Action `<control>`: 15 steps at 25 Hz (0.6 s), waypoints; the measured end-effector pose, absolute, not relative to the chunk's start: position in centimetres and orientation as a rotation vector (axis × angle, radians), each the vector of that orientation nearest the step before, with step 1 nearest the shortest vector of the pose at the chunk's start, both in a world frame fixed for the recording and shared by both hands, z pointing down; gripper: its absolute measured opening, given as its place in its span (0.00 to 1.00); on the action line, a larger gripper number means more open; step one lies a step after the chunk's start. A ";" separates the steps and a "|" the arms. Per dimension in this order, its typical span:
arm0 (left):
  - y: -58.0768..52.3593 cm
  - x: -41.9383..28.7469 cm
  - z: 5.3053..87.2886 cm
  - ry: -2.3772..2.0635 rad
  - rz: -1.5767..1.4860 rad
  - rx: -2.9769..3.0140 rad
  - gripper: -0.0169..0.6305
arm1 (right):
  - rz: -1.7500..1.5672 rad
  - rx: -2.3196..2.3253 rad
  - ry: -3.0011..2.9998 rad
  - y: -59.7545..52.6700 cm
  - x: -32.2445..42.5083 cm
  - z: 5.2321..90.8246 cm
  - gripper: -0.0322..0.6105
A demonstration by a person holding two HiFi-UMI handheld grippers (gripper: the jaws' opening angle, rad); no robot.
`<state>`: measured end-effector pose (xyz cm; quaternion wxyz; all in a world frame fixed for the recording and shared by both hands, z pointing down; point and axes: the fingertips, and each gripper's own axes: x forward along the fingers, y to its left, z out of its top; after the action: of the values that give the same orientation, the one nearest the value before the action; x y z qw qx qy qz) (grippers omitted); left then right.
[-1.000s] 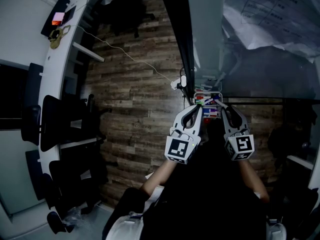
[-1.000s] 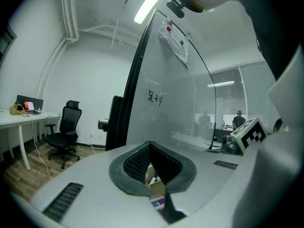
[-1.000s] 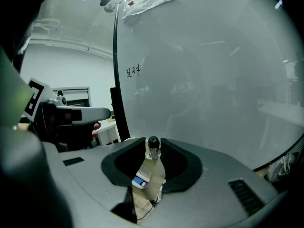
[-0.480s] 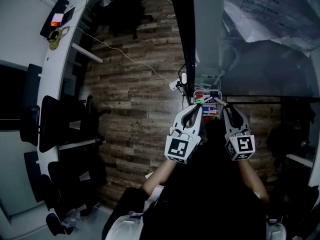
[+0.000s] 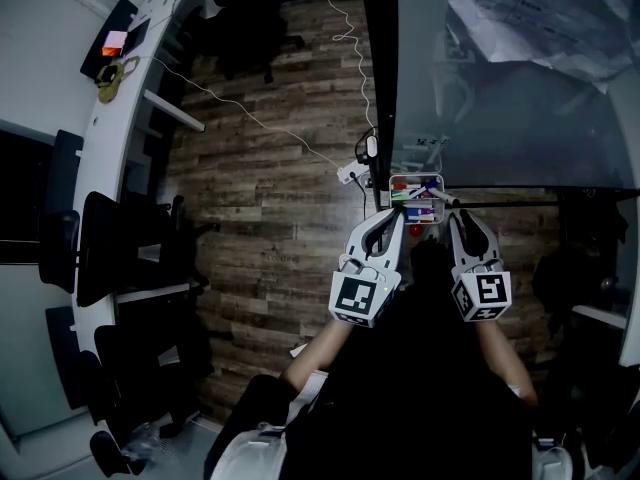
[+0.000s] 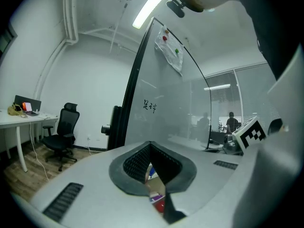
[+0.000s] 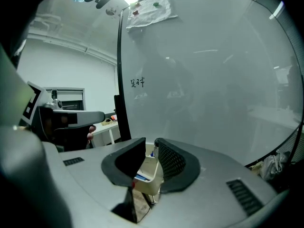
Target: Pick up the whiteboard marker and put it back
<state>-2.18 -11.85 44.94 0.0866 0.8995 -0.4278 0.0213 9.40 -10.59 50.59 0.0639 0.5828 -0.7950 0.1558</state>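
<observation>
A white marker tray (image 5: 416, 178) with several coloured markers hangs at the foot of the whiteboard (image 5: 520, 118). My right gripper (image 5: 447, 211) is at the tray's near right corner, jaws a narrow gap apart. It is shut on a whiteboard marker (image 5: 430, 196) that points forward-left over the tray. In the right gripper view only a white-and-blue sliver of the marker (image 7: 154, 151) shows at the right gripper's (image 7: 151, 141) tips, with the tray (image 7: 151, 175) below. My left gripper (image 5: 393, 216) is shut and empty at the tray's near left; its tips (image 6: 150, 145) meet.
The whiteboard's dark frame post (image 5: 376, 68) rises just left of the tray. A white cable (image 5: 280, 128) and plug lie on the wooden floor. A long white desk (image 5: 120, 118) and black office chairs (image 5: 100, 248) stand at the left. Papers (image 7: 152, 6) are pinned at the top of the board.
In the head view the tray and board have drifted a little upward while both grippers keep their places. The jaws look the same.
</observation>
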 end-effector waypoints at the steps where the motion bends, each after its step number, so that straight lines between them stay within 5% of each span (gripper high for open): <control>1: -11.7 -2.2 44.9 -1.272 0.061 2.682 0.02 | 0.469 1.766 -2.399 -10.4 9.4 50.5 0.19; 15: -8.1 -4.1 44.6 -1.245 0.063 2.694 0.02 | 0.469 1.843 -2.376 -6.9 8.1 49.2 0.07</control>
<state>-4.08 -8.10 44.60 0.0866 0.9041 -0.4179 0.0211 8.09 -6.92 49.22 0.0493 0.6048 -0.7798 0.1539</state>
